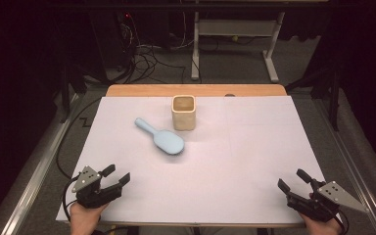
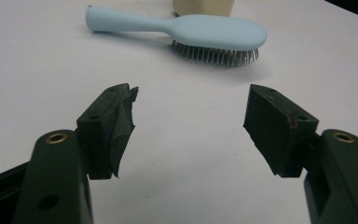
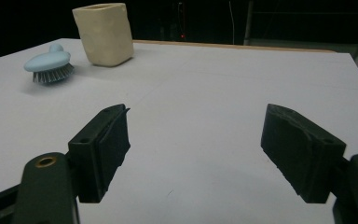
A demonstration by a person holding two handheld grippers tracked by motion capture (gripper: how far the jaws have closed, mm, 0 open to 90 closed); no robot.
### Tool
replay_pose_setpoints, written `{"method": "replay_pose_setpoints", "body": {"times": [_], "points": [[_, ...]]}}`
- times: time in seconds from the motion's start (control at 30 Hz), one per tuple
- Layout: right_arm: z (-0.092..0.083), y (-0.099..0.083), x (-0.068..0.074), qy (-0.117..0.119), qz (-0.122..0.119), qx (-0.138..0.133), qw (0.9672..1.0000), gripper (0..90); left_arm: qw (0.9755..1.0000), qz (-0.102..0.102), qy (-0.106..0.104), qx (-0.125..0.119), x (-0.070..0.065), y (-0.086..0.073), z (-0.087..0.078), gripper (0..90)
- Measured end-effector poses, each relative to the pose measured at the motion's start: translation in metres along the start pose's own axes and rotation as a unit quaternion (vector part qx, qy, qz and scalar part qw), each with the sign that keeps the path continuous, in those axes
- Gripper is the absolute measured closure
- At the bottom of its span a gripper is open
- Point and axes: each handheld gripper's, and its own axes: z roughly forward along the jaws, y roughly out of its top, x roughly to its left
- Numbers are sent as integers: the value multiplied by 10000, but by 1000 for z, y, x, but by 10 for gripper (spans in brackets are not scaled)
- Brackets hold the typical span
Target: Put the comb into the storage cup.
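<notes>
Now the blue hairbrush (image 1: 162,138) lies bristles down on the tabletop (image 1: 254,161), just beside the cream cup (image 1: 183,112). Both the left hand-held gripper (image 1: 116,175) and the right hand-held gripper (image 1: 292,179) wait with jaws apart and empty. Next, I think, one must reach for the brush handle.

1. The hairbrush (image 2: 186,29), ahead of the left gripper (image 2: 189,119), has a smooth, matt pale-blue plastic back and handle, with thin dark bristles underneath.
2. The cup (image 3: 104,33), farther beyond the right gripper (image 3: 196,149), looks like matt cream plastic or ceramic with slightly uneven walls.
3. Both grippers' pads (image 3: 114,140) are matt black, rubbery, with frayed edges.
4. The table cover (image 1: 254,161) under them looks like smooth white paper; a wooden edge (image 1: 142,90) shows at the far side.
</notes>
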Motion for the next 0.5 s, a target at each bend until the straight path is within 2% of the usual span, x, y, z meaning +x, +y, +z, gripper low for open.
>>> {"method": "replay_pose_setpoints", "body": {"times": [0.13,0.5], "points": [[0,0,0,-4,5,11,10000,238,10000,-57,-45,-48,1,1,0,333],[0,0,0,10,4,0,10000,238,9999,-48,-83,-127,0,8,4,329]]}}
